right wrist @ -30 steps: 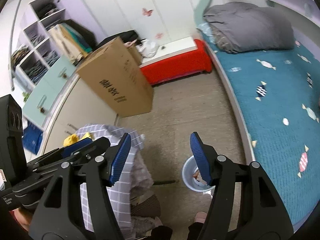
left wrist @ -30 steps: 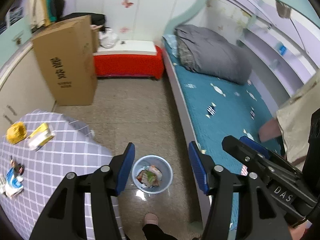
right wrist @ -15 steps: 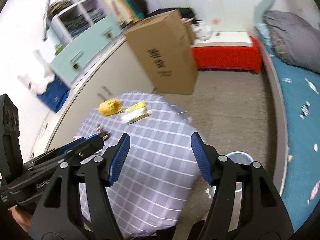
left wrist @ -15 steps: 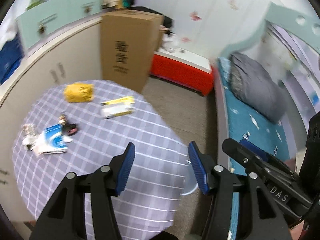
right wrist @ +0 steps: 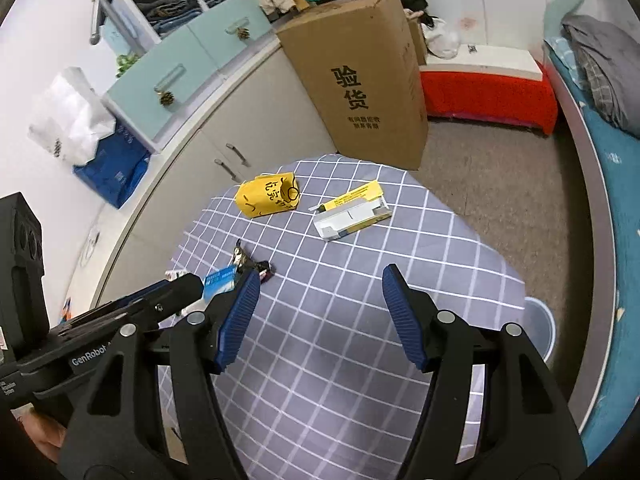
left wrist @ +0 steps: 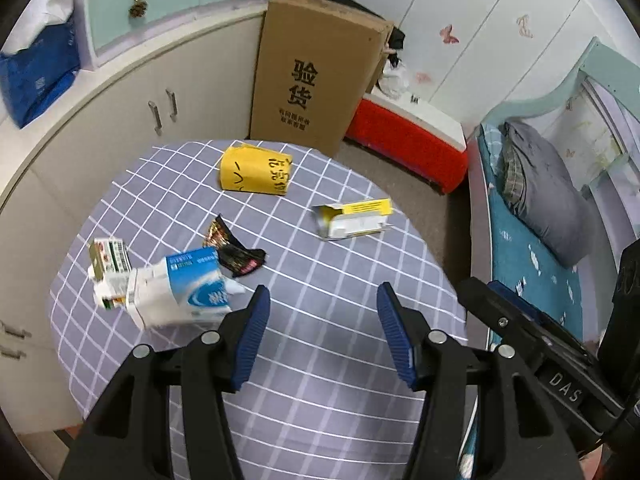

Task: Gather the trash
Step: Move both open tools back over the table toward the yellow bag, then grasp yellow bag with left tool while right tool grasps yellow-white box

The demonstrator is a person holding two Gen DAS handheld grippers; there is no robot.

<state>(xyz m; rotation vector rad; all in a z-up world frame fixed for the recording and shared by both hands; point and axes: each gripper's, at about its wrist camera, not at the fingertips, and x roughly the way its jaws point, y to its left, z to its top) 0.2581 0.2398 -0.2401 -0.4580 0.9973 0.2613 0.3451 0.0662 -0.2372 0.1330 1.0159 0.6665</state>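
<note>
Now, with both the left gripper (left wrist: 320,330) and right gripper (right wrist: 318,312) gaping empty above the checked table (left wrist: 320,400), I'd drop onto the nearest crumpled blue-and-white carton (left wrist: 180,294), pinching squarely before swinging toward the bin (right wrist: 542,326).

Table cover (left wrist: 320,360): matt woven cloth, grey with a white grid. Yellow packet (left wrist: 254,173): creased paper. Blue-and-white carton (left wrist: 188,292): crumpled, lightly glossy card. Dark wrapper (left wrist: 234,252): shiny foil-like film. Large box (left wrist: 316,76): matt brown corrugated cardboard. Gripper pads (left wrist: 252,332): ribbed blue rubber-like plastic on matt black plastic arms. Cabinet handles (left wrist: 162,110): polished metal.
</note>
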